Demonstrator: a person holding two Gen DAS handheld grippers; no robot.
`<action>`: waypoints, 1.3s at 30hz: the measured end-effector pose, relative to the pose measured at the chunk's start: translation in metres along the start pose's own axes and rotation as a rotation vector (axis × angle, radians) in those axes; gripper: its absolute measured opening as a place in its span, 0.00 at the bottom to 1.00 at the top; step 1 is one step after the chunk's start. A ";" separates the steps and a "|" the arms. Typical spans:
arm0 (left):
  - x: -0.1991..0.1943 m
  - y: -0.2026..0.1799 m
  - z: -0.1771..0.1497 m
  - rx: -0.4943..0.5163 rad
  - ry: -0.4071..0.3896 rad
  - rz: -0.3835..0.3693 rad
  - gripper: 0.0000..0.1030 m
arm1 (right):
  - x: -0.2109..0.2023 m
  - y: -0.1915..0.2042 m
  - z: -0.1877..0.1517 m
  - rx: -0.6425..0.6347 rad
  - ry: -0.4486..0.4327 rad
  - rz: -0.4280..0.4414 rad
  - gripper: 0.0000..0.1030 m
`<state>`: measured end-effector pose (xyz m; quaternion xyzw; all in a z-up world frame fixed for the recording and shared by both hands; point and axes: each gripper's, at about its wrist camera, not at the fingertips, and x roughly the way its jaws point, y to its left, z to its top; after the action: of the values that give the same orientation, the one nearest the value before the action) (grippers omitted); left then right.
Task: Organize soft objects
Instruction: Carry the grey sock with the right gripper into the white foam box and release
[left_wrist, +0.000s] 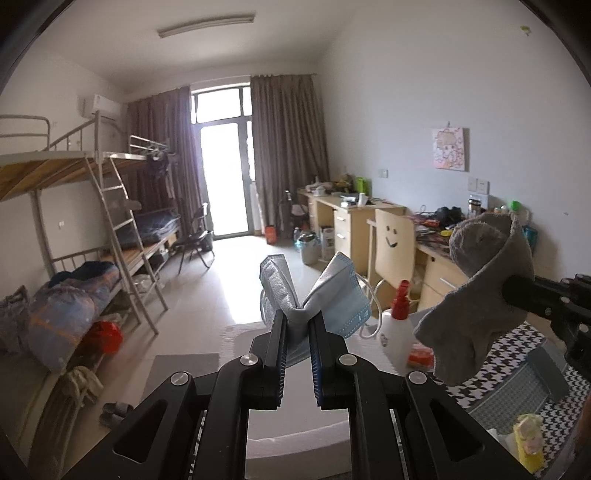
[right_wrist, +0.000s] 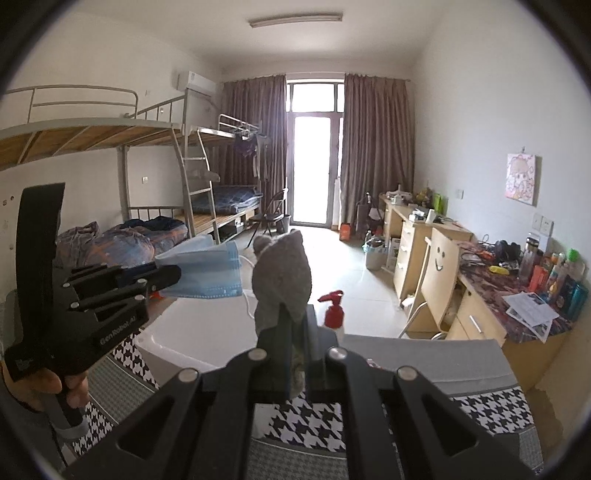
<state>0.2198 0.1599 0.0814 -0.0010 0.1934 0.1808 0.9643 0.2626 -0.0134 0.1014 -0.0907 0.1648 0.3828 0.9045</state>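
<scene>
Mask (left_wrist: 332, 295) sat clamped in left hand-held gripper (left_wrist: 298, 325); sock (right_wrist: 282, 273) pinched upright in right hand-held gripper (right_wrist: 297, 328), w/ both raised above bench (right_wrist: 310, 417).

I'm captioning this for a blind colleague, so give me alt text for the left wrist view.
The left gripper pinches a blue face mask held up in a dorm room. At right, the right gripper holds a gray sock; a red-capped spray bottle stands behind them.

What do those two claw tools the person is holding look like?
Both are matte black. The left gripper has slotted arms with silver rivets, white "GenRobot.AI" lettering, a broad black strap and a pistol handle. The right gripper matches; the left's finger pads look blue-edged.
</scene>
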 end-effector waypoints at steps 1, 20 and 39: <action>0.001 0.001 -0.001 0.000 0.004 0.006 0.12 | 0.002 0.001 0.002 -0.003 0.002 0.001 0.07; 0.044 0.018 -0.016 -0.013 0.135 0.048 0.26 | 0.031 0.023 0.016 -0.049 0.037 0.029 0.07; 0.011 0.056 -0.019 -0.113 0.056 0.139 0.99 | 0.061 0.042 0.018 -0.060 0.077 0.081 0.07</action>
<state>0.2021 0.2147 0.0635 -0.0473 0.2093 0.2578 0.9421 0.2761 0.0615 0.0936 -0.1257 0.1913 0.4201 0.8781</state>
